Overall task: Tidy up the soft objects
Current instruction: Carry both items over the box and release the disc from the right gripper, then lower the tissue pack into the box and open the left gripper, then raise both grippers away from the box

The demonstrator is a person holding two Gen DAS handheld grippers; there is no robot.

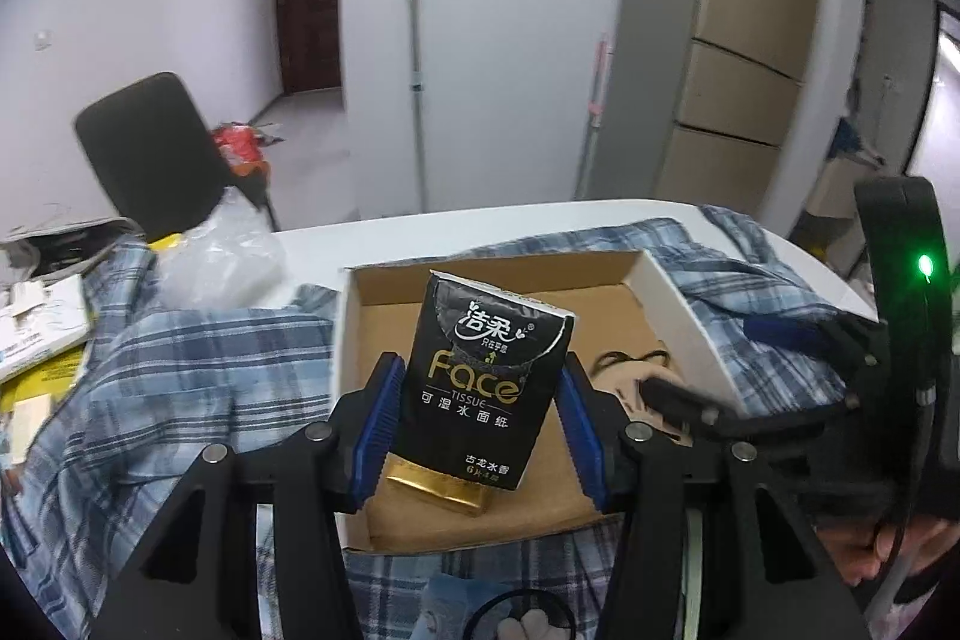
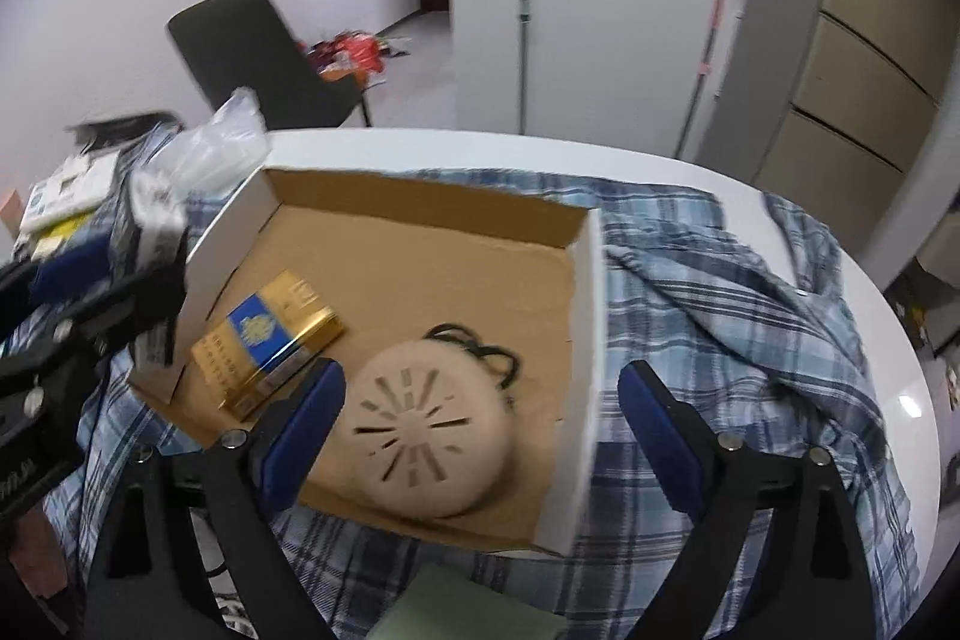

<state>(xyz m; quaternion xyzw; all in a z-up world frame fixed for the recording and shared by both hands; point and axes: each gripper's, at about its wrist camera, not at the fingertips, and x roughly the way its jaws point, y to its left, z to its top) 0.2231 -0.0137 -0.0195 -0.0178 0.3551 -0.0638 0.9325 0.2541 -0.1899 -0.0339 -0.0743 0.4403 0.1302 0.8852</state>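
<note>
My left gripper [image 1: 477,427] is shut on a black "Face" tissue pack [image 1: 489,376] and holds it upright above the left part of an open cardboard box [image 1: 678,316]. In the right wrist view the box [image 2: 585,340] holds a gold and blue packet [image 2: 270,340] at its left and a round beige disc with slots and a black cord [image 2: 432,430]. My right gripper [image 2: 480,412] is open and empty, its blue pads astride the disc and the box's right wall. The left gripper [image 2: 90,292] shows blurred at the box's left edge.
The box sits on a blue plaid shirt [image 2: 750,292] spread over a white round table [image 2: 690,160]. A clear plastic bag [image 2: 210,148], papers and small boxes [image 1: 42,322] lie at the left. A black chair [image 2: 264,52] stands behind the table. A green cloth [image 2: 474,610] lies near me.
</note>
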